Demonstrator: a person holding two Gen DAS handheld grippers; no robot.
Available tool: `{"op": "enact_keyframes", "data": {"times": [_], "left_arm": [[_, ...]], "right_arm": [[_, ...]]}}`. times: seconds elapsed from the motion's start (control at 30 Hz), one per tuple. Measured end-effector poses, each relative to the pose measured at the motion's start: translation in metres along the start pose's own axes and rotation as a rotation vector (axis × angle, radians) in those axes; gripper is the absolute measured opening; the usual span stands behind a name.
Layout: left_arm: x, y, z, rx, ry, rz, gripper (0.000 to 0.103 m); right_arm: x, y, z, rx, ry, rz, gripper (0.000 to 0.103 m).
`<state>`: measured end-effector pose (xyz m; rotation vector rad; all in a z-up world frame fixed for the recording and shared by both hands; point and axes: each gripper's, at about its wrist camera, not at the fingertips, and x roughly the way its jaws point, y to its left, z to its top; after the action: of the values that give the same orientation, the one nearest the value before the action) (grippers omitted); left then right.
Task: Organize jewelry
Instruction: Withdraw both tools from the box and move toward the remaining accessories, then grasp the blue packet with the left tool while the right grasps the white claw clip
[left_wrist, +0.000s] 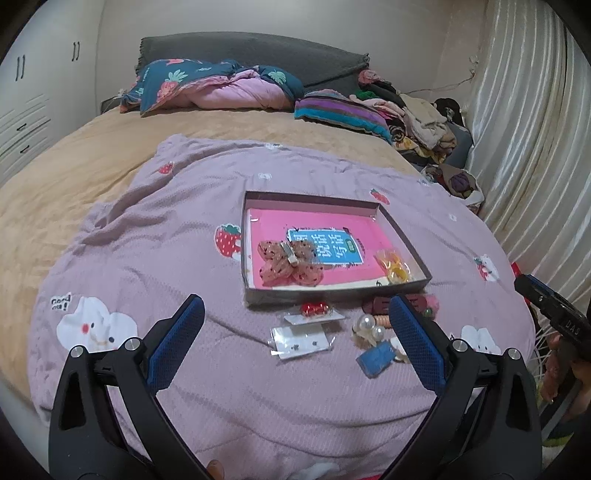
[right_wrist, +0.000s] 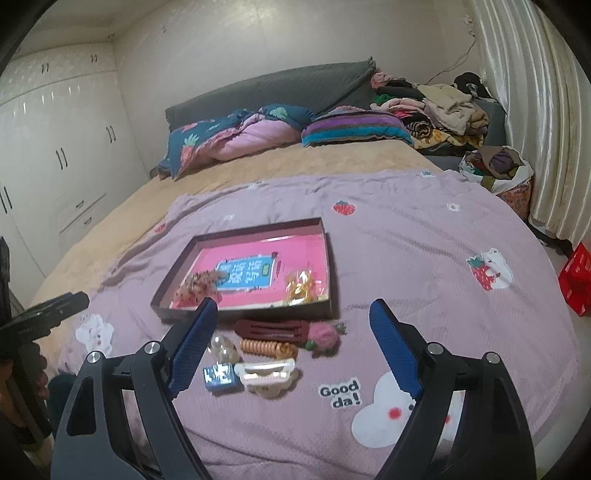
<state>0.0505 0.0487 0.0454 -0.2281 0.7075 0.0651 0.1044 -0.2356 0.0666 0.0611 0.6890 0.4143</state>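
A shallow dark box (left_wrist: 334, 290) with a pink book inside lies on the lilac blanket; it also shows in the right wrist view (right_wrist: 243, 314). In it lie a brown mesh bow clip (left_wrist: 290, 263) and a yellow packet (left_wrist: 393, 266). In front of the box lie loose pieces: a red ornament on a card (left_wrist: 314, 310), an earring card (left_wrist: 301, 341), pearl clips (left_wrist: 367, 328), a blue square piece (right_wrist: 221, 376), a cream claw clip (right_wrist: 266, 373), a dark red hair clip (right_wrist: 273, 328), an orange coil tie (right_wrist: 260, 347) and a pink pompom (right_wrist: 325, 334). My left gripper (left_wrist: 295, 314) and right gripper (right_wrist: 291, 321) are open and empty above them.
Folded quilts and pillows (left_wrist: 214, 86) lie at the head of the bed. A clothes pile (right_wrist: 443, 110) sits far right by the curtain (right_wrist: 535, 110). A wardrobe (right_wrist: 55, 147) stands left. A red box (right_wrist: 576, 280) is on the floor at right.
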Motion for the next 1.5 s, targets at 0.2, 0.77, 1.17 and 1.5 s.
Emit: {"op": "enact_keyframes", "data": {"times": [0.2,0.77,1.17,1.5], "left_arm": [[0.003,-0.001,-0.016,0.013,0.031,-0.007,0.093],[0.032,-0.03,-0.067,0.127,0.15,-0.047,0.093],[0.077,-0.067,-0.085,0.267,0.211,-0.082,0.093],[0.127,-0.089,-0.089,0.337,0.27,-0.091,0.085]], "right_arm": [[0.002,0.003,-0.014,-0.027,0.032,-0.006,0.083],[0.026,0.0,-0.049,-0.051,0.146,-0.016,0.083],[0.055,-0.017,-0.065,0.003,0.233,-0.025,0.083],[0.074,-0.027,-0.068,0.029,0.281,0.007,0.083]]}}
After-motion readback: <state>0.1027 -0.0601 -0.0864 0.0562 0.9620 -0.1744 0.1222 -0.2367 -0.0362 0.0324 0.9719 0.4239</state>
